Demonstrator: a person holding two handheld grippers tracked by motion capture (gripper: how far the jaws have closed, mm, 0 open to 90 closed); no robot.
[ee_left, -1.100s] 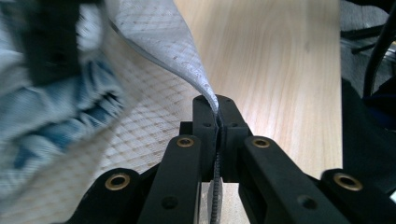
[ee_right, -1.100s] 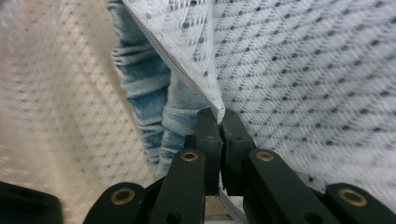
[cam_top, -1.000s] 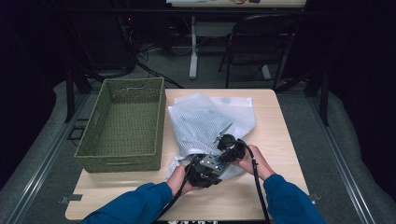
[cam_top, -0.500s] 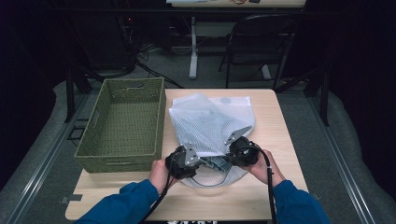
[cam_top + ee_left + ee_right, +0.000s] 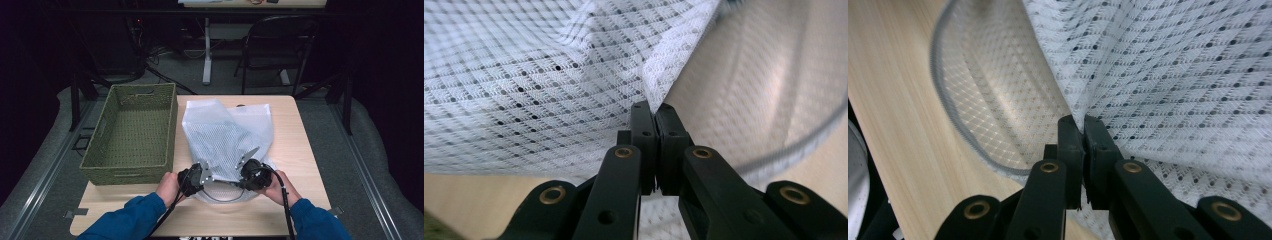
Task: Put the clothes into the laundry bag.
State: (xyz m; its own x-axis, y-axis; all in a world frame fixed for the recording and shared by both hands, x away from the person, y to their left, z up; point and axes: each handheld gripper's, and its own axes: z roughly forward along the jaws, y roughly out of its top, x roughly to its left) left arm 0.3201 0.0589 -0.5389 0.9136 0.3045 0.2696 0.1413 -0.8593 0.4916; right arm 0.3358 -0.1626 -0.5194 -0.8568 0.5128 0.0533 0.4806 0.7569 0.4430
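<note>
Gripper (image 5: 655,112) tips buried in mesh bag (image 5: 539,90)

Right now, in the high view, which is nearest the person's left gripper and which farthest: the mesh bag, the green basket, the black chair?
1. mesh bag: pinched in the left gripper at its near edge.
2. green basket: just left, on the table.
3. black chair: far side, beyond the table.

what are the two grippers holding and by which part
Both hold the white mesh bag by its near edge: the left gripper pinches one corner of it, the right gripper the other.
</note>
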